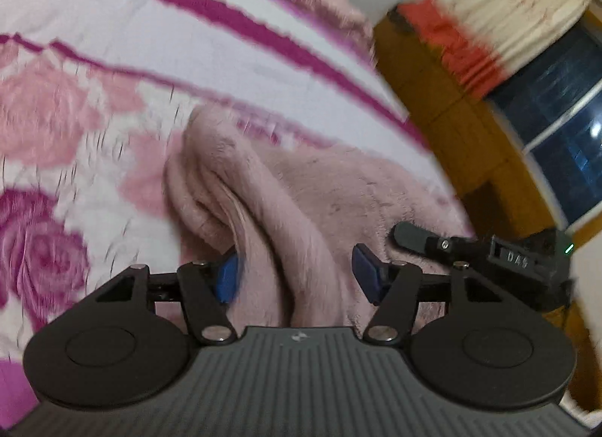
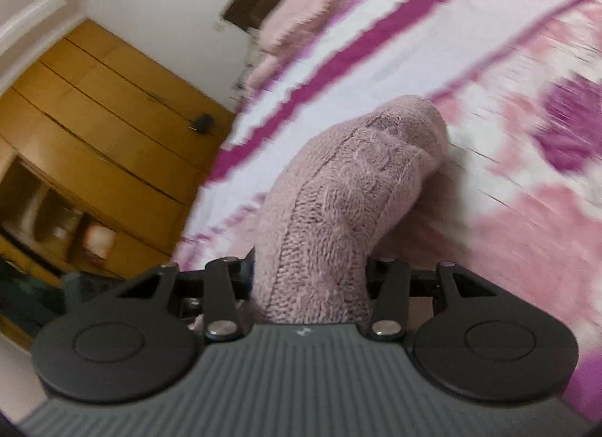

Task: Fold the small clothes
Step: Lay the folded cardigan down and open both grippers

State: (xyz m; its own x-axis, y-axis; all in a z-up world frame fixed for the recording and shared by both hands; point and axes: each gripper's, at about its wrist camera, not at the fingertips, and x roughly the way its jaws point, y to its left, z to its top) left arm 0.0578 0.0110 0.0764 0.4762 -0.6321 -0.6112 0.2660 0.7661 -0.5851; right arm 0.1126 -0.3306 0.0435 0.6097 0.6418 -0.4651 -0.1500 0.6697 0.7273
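Floral bed sheet (image 1: pixel 113 60) behind; left gripper (image 1: pixel 297 275) probably clamps the pink knit garment (image 1: pixel 301 192), right gripper (image 2: pixel 308 282) clenched on it too

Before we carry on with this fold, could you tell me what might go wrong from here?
1. The left gripper holds only a thick bunched fold of the pink garment between its blue pads; it may slip out.
2. In the right gripper the knit bulges out in a hump, so the fold could land lumpy.
3. The other gripper is close by; they could collide.
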